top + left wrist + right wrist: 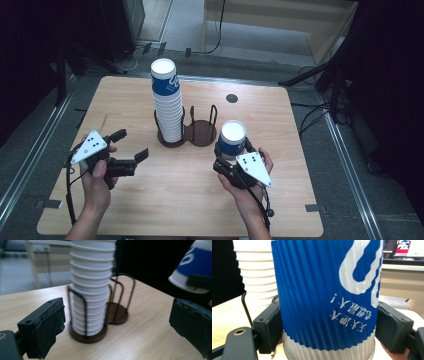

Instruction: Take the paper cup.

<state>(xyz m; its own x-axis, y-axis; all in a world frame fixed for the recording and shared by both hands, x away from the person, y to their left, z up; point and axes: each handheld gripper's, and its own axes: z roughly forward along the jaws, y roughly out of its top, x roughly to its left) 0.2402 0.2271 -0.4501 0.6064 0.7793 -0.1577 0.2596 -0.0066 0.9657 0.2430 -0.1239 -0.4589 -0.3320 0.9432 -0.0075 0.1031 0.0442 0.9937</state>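
A tall stack of white ribbed paper cups point(167, 105), mouths down and topped by a blue-sleeved one, fills the left ring of a dark wire two-slot holder point(201, 134); the right ring is empty. My right gripper point(233, 148) is shut on a single blue-and-white cup point(233, 136), inverted, just right of the holder. In the right gripper view the jaws of my right gripper point(327, 327) press both sides of the cup point(324, 297). My left gripper point(131, 144) stands open left of the holder, facing the stack point(91, 290). The held cup point(195, 265) hangs tilted above the wood.
The wooden table point(150, 200) has a round grommet hole point(231, 98) at the back. Dark stands and cables ring the table on the grey floor. Both of the person's hands rest over the table's front half.
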